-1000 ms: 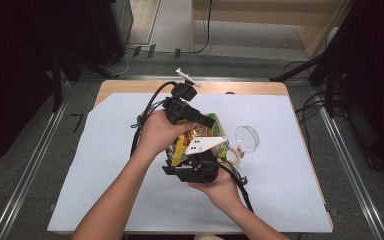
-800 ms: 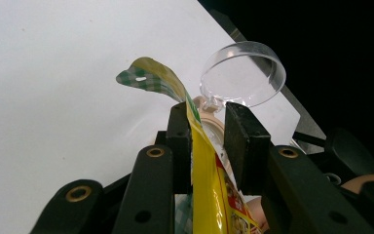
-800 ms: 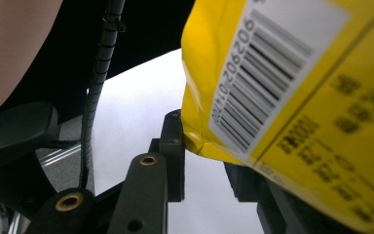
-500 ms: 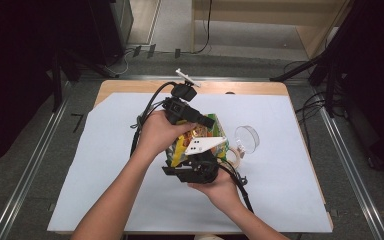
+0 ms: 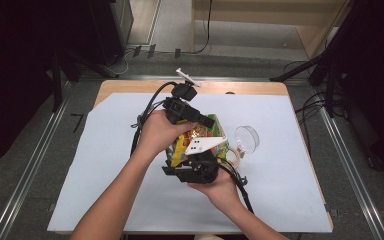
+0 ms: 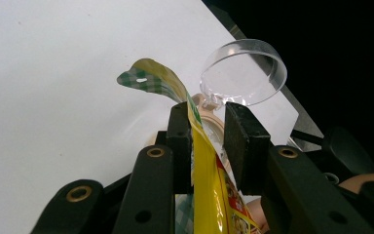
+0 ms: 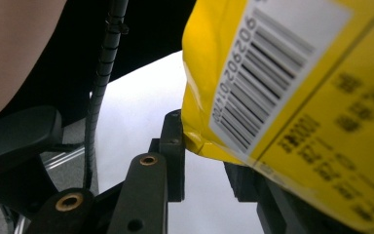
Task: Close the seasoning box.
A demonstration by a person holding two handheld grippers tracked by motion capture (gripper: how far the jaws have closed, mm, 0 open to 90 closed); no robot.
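Note:
A yellow snack bag (image 5: 199, 136) with a green checked top hangs over the middle of the table between my two grippers. My left gripper (image 5: 207, 121) comes at it from the far side. In the left gripper view the bag's top edge (image 6: 205, 180) runs up between the jaws of that gripper (image 6: 208, 124), which are shut on it. My right gripper (image 5: 198, 156) holds the bag's near end. In the right gripper view the barcode corner of the bag (image 7: 292, 97) sits between that gripper's (image 7: 205, 148) jaws and hides the right one.
A clear round plastic dish (image 5: 246, 138) lies tilted just right of the bag, also in the left gripper view (image 6: 243, 73). A beige tape roll (image 5: 233, 156) sits beside it. White paper (image 5: 105, 175) covers the wooden table. Dark stands and cables ring the table.

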